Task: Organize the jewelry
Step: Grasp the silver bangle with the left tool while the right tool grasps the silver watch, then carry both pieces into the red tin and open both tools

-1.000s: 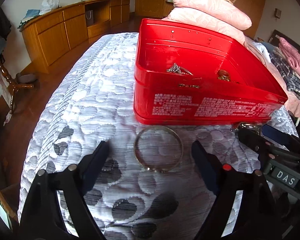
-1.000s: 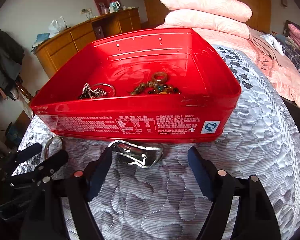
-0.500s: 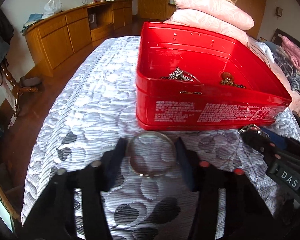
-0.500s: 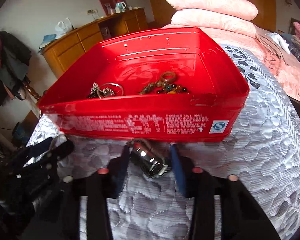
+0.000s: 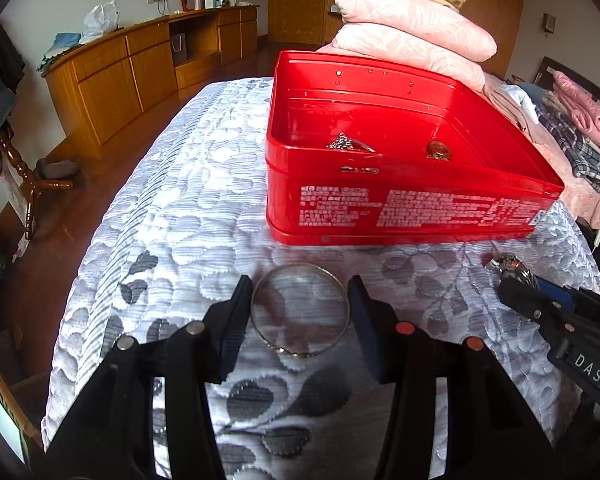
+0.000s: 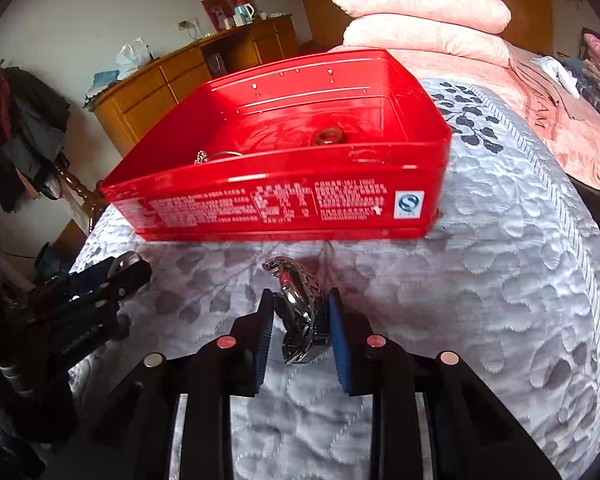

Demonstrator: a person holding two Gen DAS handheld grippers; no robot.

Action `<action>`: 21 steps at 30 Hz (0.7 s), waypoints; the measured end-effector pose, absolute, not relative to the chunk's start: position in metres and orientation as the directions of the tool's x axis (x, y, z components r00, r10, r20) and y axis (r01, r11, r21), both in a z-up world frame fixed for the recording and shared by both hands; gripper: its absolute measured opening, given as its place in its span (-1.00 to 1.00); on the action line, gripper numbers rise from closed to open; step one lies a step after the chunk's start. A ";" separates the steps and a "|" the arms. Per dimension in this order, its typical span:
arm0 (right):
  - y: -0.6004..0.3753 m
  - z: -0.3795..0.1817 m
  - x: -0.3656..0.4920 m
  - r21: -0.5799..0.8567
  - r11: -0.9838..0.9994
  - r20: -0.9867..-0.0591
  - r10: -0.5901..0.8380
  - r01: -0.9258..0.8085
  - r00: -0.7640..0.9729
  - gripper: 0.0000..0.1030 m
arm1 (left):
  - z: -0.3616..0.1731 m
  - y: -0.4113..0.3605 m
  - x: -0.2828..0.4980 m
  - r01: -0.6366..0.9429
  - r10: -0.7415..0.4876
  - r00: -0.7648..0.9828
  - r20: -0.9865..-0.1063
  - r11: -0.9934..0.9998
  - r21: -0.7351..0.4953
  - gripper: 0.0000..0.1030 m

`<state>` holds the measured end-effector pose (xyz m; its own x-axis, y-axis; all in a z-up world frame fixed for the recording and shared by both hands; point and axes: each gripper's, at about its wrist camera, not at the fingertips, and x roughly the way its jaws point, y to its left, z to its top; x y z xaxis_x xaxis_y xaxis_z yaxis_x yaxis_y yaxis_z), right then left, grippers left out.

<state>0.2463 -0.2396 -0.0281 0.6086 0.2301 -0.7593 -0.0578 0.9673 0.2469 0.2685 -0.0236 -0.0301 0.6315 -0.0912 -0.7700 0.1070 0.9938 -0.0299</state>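
Two hand-held grippers: left pinches a thin round bangle; right closing on a chunky metal-link bracelet.

Left gripper clasps silver bangle before red tin.

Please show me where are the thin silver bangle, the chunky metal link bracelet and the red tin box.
Thin silver bangle (image 5: 342, 292): left wrist view, its right rim.
Chunky metal link bracelet (image 6: 300, 312): right wrist view, middle links.
Red tin box (image 6: 284, 204): right wrist view, printed front wall.
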 end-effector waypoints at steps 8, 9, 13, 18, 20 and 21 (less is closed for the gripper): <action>-0.245 -0.015 0.230 0.227 0.973 -0.731 0.197 -0.040 0.654 -0.48 | -0.016 -0.027 0.249 0.109 -0.099 0.678 -0.728 0.993 -0.034 -0.09; -0.244 -0.012 0.228 0.221 0.974 -0.727 0.192 -0.041 0.660 -0.48 | -0.014 -0.027 0.248 0.110 -0.102 0.683 -0.723 0.993 -0.036 -0.09; -0.244 0.002 0.221 0.205 0.978 -0.702 0.178 -0.044 0.690 -0.48 | -0.002 -0.027 0.243 0.115 -0.115 0.705 -0.700 0.992 -0.047 -0.09; -0.248 0.026 0.225 0.202 0.978 -0.656 0.177 -0.055 0.734 -0.48 | 0.020 -0.025 0.245 0.131 -0.142 0.738 -0.660 0.989 -0.067 -0.08; -0.250 0.036 0.230 0.199 0.979 -0.639 0.172 -0.055 0.750 -0.48 | 0.031 -0.024 0.250 0.139 -0.163 0.747 -0.644 0.986 -0.088 -0.08; -0.252 0.042 0.234 0.193 0.980 -0.629 0.166 -0.054 0.760 -0.48 | 0.036 -0.023 0.253 0.141 -0.172 0.752 -0.637 0.985 -0.100 -0.08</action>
<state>0.2341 -0.2516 0.0419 0.7597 0.1656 -0.6288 -0.0541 0.9798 0.1927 0.2526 -0.0227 0.0361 0.7517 -0.1719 -0.6368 0.1408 0.9850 -0.0998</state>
